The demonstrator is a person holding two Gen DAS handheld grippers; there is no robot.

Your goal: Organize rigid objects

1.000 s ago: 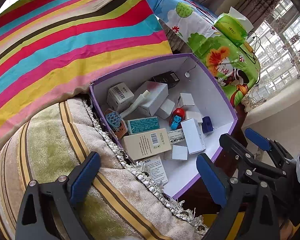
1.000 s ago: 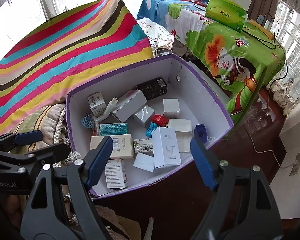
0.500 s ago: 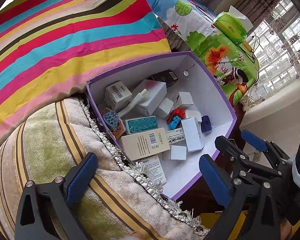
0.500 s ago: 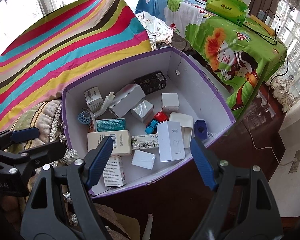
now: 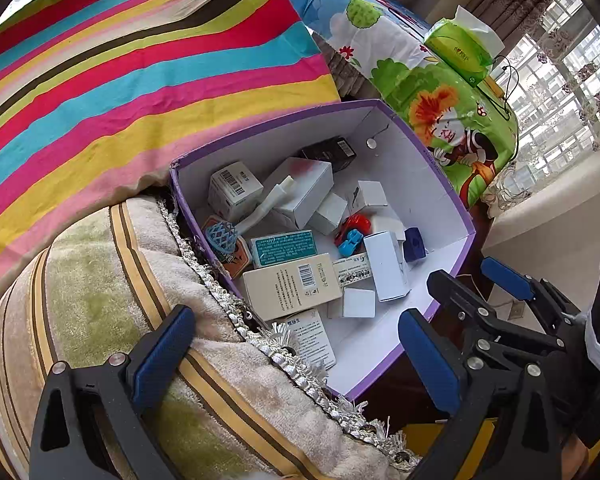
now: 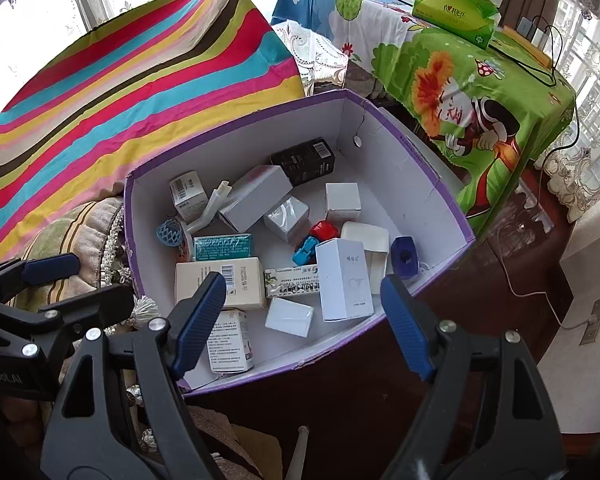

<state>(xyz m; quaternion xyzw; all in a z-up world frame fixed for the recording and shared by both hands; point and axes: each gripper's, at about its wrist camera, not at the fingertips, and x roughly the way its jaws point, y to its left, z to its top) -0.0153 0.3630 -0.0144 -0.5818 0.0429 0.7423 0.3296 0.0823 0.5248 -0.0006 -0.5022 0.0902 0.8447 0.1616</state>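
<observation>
Since the earlier frames both views have crept a little closer to the purple-rimmed box point(image 6: 432, 188), whose contents lie as they did. The right hand-held gripper point(image 6: 300, 320) hangs above the box's near edge with its jaws spread wide and nothing between them; its blue pads point(image 6: 198, 320) touch no object. Just ahead of its left pad lies a cream barcoded carton point(image 6: 220, 280), and under that pad a white printed carton point(image 6: 230, 340). Ahead of its right pad stands a tall white box point(image 6: 344, 284), with a dark blue cube point(image 6: 405, 257) just to the right of it. A small white box point(image 6: 289, 317) sits between the pads, farther in. Beyond these lie a teal packet point(image 6: 222, 246), a red and blue toy point(image 6: 314, 240), a grey carton point(image 6: 256, 196) and a black box point(image 6: 306, 160).

The left hand-held gripper point(image 5: 292, 352) is also wide open and empty, held over a striped tasselled cushion point(image 5: 100, 288) at the box's left side; the right gripper's arms show at its right. A green tissue pack point(image 6: 456, 12) rests on the cartoon-print cloth point(image 6: 480, 92) far ahead.
</observation>
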